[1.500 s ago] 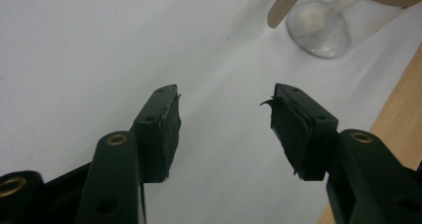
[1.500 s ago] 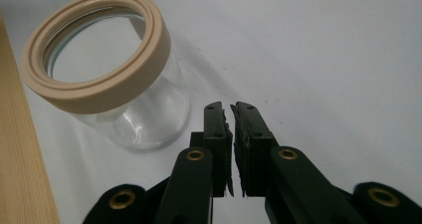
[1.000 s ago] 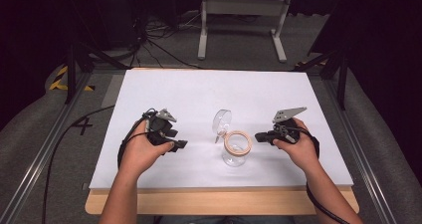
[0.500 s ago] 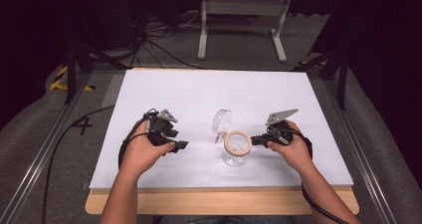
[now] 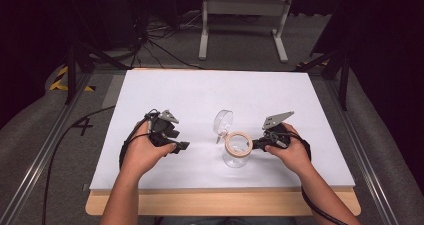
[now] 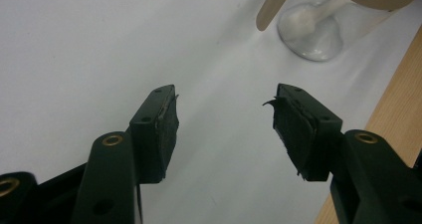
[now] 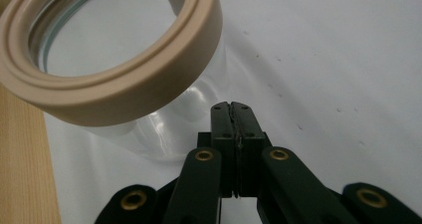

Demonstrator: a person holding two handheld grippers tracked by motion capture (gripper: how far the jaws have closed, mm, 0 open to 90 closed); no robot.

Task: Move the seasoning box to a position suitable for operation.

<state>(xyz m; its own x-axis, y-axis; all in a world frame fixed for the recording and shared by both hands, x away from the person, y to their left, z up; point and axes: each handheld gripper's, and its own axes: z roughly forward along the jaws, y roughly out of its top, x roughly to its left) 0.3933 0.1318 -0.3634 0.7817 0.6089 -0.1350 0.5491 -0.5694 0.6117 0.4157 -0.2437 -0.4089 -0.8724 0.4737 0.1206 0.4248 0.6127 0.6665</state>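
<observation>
While the clear glass jar point(image 5: 236, 152) with its tan rim ring point(image 5: 238, 143) stands upright on the white counter point(image 5: 210, 92) toward the near edge, both tools flank it. To the jar's right, the right tool point(image 5: 255, 145) has its jaws pressed together on nothing, tips just beside the jar's wall below the ring — the right gripper view point(image 7: 232, 107) shows them close to the glass, though contact cannot be told. To the jar's left, well apart from it, the left tool point(image 5: 184, 146) rests low over the counter with its jaws spread wide and nothing between them point(image 6: 223, 109). Just behind the jar a round clear lid point(image 5: 223, 120) stands tilted, with a pale wooden stick point(image 6: 274, 4) beside the jar's base.
</observation>
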